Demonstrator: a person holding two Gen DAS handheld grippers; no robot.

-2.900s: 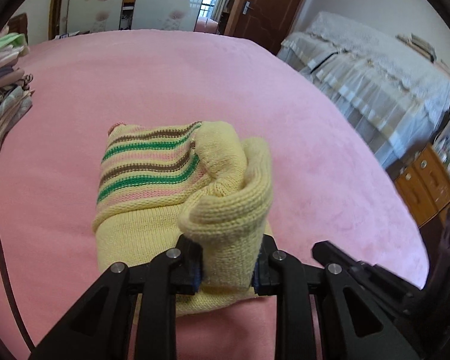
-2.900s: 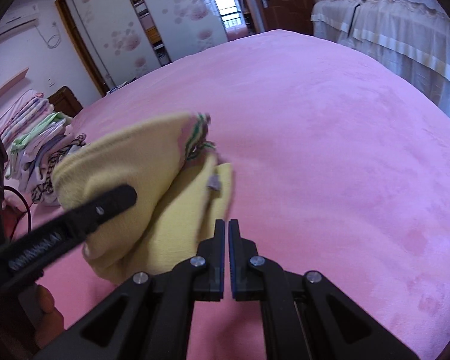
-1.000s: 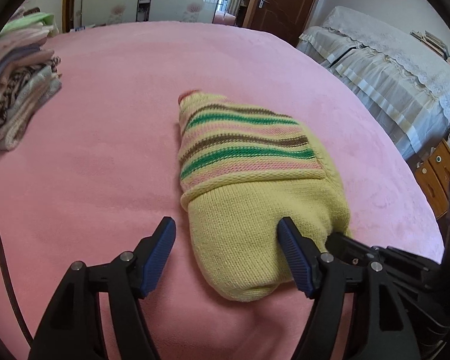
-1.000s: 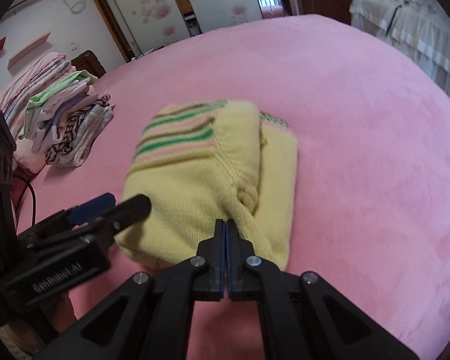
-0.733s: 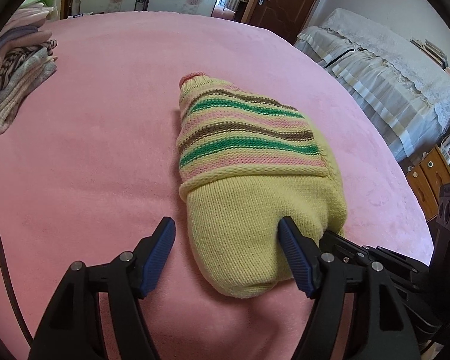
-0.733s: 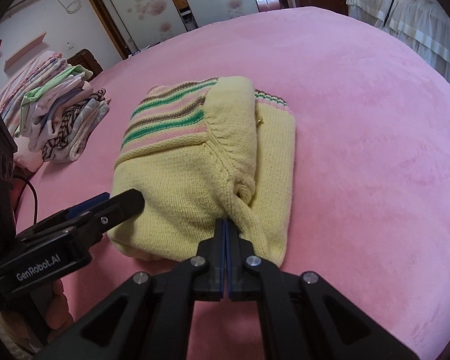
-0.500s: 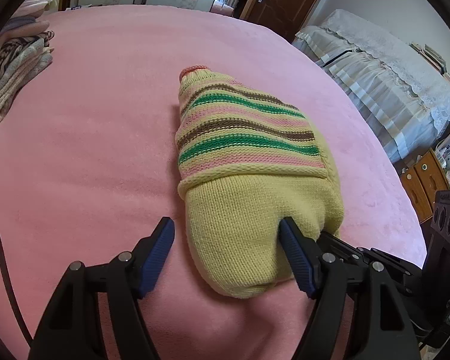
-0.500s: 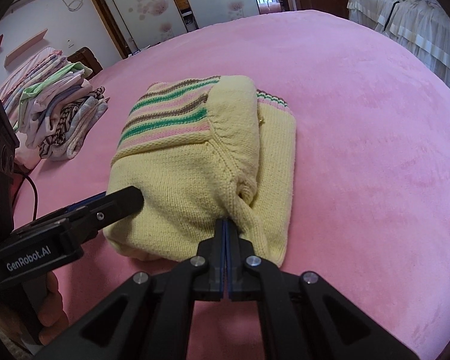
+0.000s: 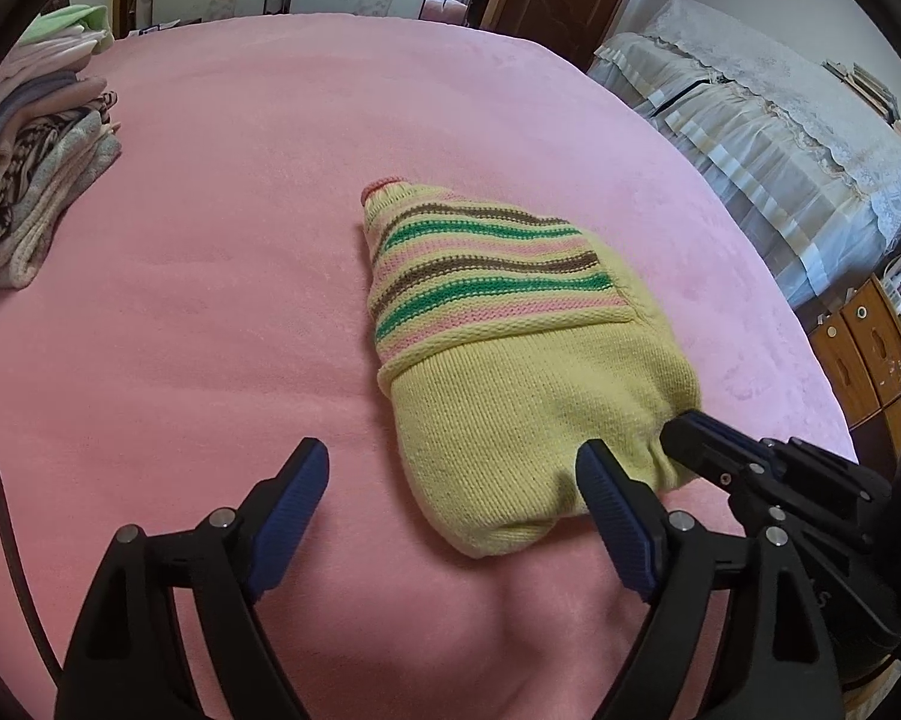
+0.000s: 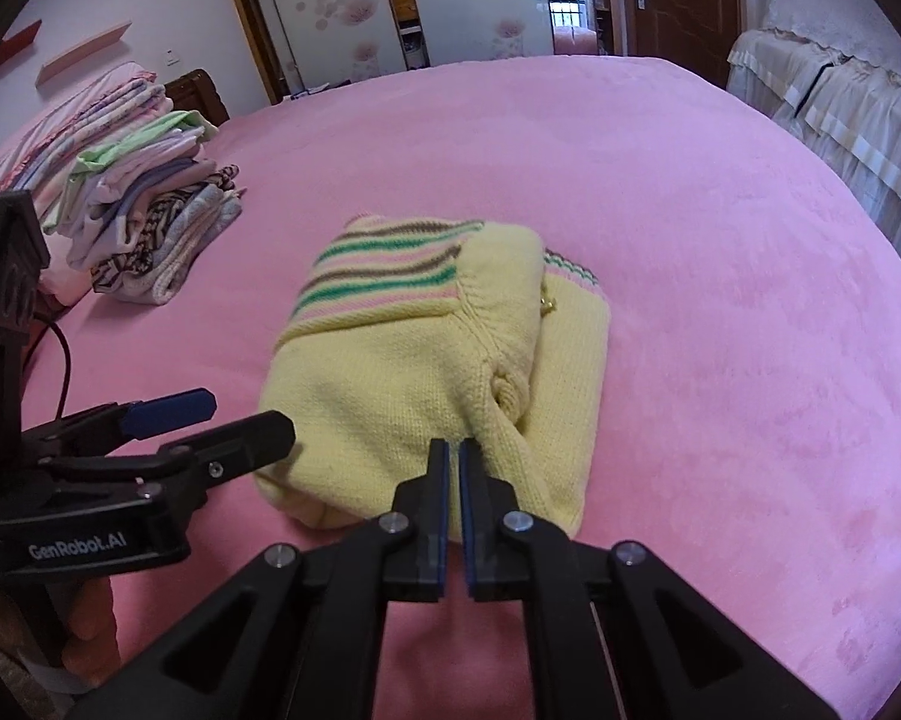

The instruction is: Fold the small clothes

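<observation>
Both grippers letting go: left gripper (image 9: 450,483) jaws widening, right gripper (image 10: 454,459) jaws parting, both empty. Sweater (image 9: 510,360) lies folded at 12 o'clock; fold looks complete.

Your left gripper (image 9: 450,480) points steeply down, its blue-padded jaws opening wide with nothing pressed between them. Your right gripper (image 10: 454,450) tilts down beside it, its jaws just parting to a thin gap, gripping nothing. Both sit close together, tips apart.

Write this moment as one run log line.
sweater: folded, lying on bed | left gripper: jaws opening, empty | right gripper: jaws opening, nothing between
</observation>
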